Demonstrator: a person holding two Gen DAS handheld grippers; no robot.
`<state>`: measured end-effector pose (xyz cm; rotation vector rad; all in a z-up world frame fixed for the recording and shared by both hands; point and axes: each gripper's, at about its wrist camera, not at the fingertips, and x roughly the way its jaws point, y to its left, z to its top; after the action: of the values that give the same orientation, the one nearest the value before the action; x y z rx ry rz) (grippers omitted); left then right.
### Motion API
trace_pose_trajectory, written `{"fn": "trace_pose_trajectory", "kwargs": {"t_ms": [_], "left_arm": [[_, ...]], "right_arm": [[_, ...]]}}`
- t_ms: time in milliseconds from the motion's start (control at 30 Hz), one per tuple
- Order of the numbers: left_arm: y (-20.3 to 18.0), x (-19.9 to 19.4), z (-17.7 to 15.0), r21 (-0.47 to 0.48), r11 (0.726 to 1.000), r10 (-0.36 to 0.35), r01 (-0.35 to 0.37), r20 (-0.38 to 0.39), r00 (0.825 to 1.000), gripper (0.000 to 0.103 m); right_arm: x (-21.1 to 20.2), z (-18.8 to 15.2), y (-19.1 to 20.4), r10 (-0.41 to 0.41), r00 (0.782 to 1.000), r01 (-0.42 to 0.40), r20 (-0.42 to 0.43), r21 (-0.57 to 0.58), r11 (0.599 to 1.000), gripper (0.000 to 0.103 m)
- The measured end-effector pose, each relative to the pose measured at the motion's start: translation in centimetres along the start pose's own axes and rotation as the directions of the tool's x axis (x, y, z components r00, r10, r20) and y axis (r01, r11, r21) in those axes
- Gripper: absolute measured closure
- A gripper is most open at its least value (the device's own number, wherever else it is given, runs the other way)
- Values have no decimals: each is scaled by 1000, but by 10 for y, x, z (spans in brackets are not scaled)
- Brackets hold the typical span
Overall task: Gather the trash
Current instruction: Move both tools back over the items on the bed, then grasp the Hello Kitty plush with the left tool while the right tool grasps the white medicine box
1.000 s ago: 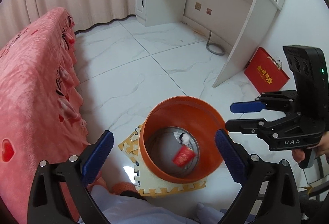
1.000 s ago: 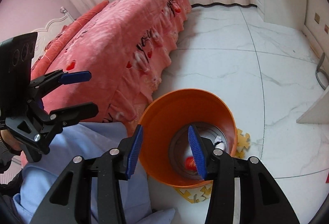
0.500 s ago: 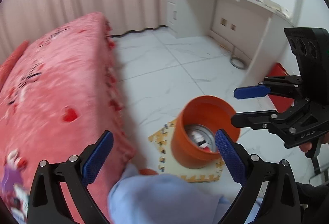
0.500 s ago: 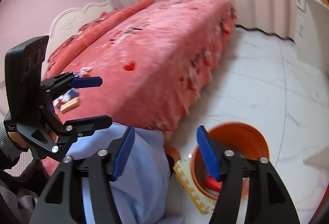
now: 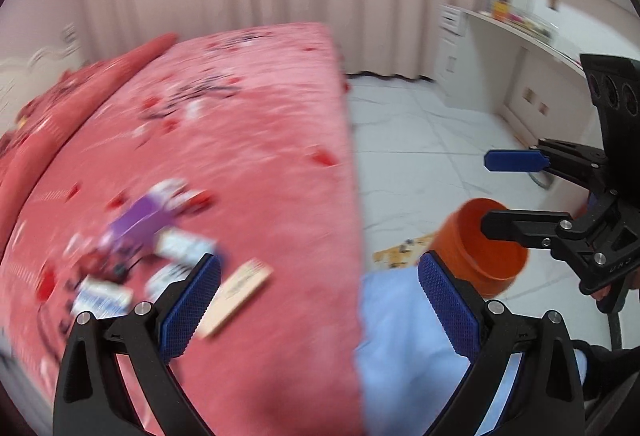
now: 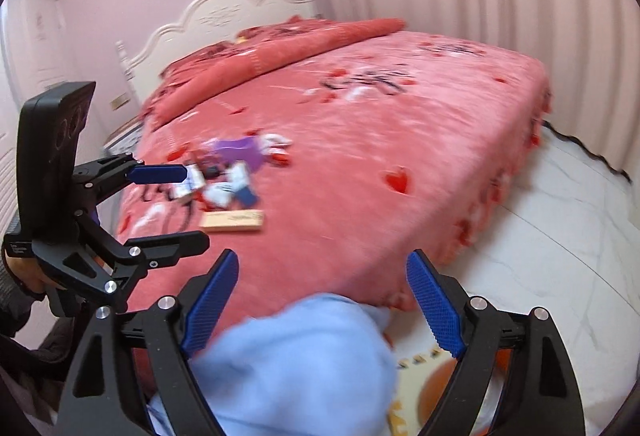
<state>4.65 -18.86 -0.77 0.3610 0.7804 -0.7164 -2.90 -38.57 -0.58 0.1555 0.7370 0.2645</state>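
Both grippers swung from bin to bed; right gripper fingers just opened, empty.

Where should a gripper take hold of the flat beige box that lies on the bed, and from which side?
Grip the beige box across its narrow width, near the middle, coming from above. It lies flat on the pink bedspread, long and thin, clear of the trash pile behind it, so both long edges look free. The blur hides finer detail.

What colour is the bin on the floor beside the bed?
Orange. The bin shows best in the left wrist view, partly behind the right tongs.
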Motion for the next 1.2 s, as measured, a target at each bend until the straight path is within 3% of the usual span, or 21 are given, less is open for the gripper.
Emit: {"fn": "trace_pose_trajectory", "kwargs": {"t_ms": [167, 400, 600, 867, 933, 1033, 1100, 1200], "left_arm": [[54, -23, -31, -135, 986, 98, -99, -15, 995, 6], [107, -25, -56, -199, 973, 120, -116, 6, 993, 6], [122, -4, -64, -127, 989, 84, -82, 13, 996, 6], [133, 42, -48, 30, 999, 26, -26, -8, 1000, 6], [139, 55, -46, 31, 999, -8, 9, -38, 999, 19], [144, 70, -46, 51, 998, -37, 41, -70, 997, 24], [145, 77, -46, 78, 995, -53, 60, -88, 995, 26], [147, 88, -46, 103, 989, -97, 111, -132, 987, 42]], "right_arm": [[36, 20, 42, 55, 998, -56, -12, -82, 995, 18], [90, 39, 68, 86, 995, -94, -59, -133, 987, 18], [125, 35, 72, 83, 991, -100, -107, -162, 982, 18], [158, 44, 66, 94, 988, -113, -124, -157, 981, 18], [171, 48, 65, 97, 985, -120, -140, -160, 980, 24], [190, 54, 67, 104, 980, -134, -169, -178, 975, 35], [202, 55, 67, 100, 977, -135, -188, -185, 973, 36], [219, 56, 68, 110, 969, -153, -222, -184, 971, 44]]}}
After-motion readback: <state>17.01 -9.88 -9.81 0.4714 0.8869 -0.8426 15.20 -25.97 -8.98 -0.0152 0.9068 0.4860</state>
